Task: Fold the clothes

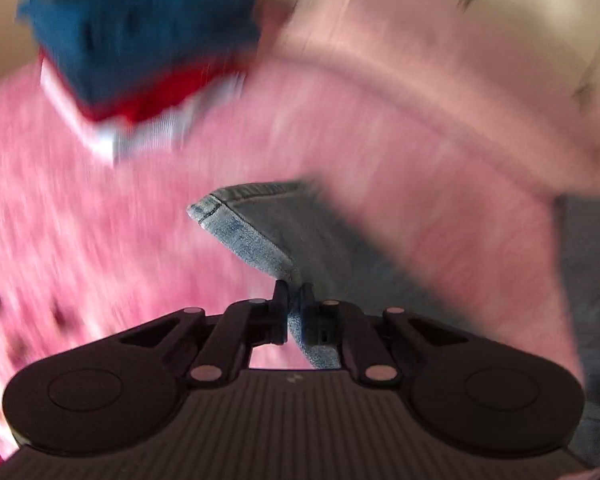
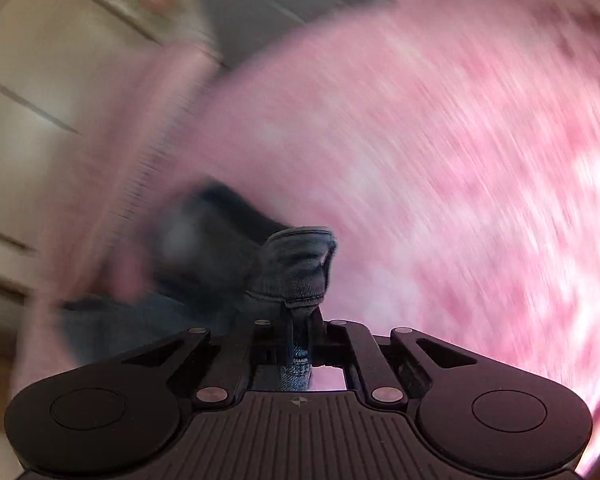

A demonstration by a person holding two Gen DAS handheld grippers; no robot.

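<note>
Right now you are clamping the jeans [image 1: 256, 236] in both grippers: the left gripper [image 1: 295, 304] is pinching a hemmed corner running toward upper left, the right gripper [image 2: 300, 320] is gripping a bunched edge at centre, over the pink blanket [image 2: 440, 160].

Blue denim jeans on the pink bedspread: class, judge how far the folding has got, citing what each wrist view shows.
Done: a blue, red and white pile of clothes already sits on the pink bedspread. In hand: the left gripper and right gripper are both shut on the blue denim jeans, lifted amid motion blur. Left: laying them down and folding; no fold is visible yet.
</note>
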